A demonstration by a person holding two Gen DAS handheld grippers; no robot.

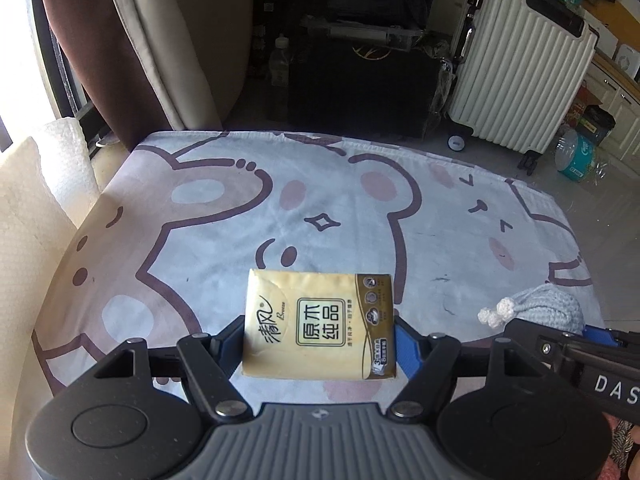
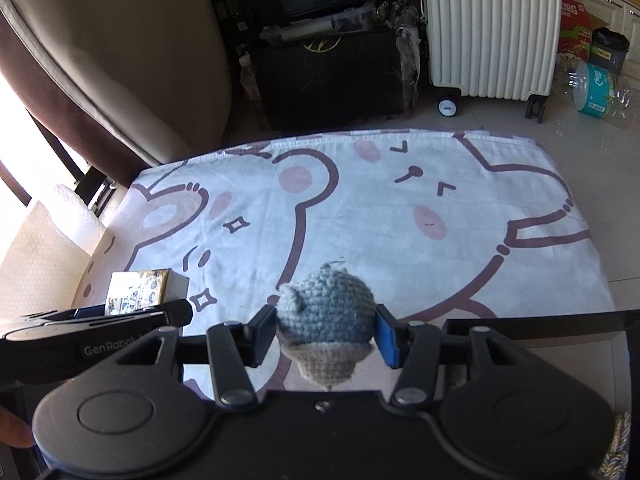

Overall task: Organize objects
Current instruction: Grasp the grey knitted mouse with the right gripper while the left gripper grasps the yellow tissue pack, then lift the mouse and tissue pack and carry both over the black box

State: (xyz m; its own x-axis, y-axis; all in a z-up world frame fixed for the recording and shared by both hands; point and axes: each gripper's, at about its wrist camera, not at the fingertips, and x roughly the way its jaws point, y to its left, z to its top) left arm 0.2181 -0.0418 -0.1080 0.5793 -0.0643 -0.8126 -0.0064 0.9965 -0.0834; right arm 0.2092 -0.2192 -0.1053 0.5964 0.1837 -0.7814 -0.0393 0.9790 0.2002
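Observation:
My left gripper (image 1: 319, 338) is shut on a yellow tissue pack (image 1: 316, 320) with Chinese print and holds it just above the table with the cartoon bear cloth (image 1: 224, 216). My right gripper (image 2: 326, 334) is shut on a blue-grey crocheted toy (image 2: 326, 312) with a beige base, held over the near side of the cloth (image 2: 400, 220). In the left wrist view the toy (image 1: 548, 308) and the right gripper show at the right edge. In the right wrist view the tissue pack (image 2: 146, 286) and the left gripper show at the left.
A white ribbed suitcase (image 1: 520, 72) and a dark box (image 1: 360, 92) stand on the floor beyond the table. A curtain (image 1: 92, 52) hangs at the far left. Bubble wrap (image 1: 36, 216) lies beside the table's left edge. A teal pack (image 2: 596, 92) lies on the floor.

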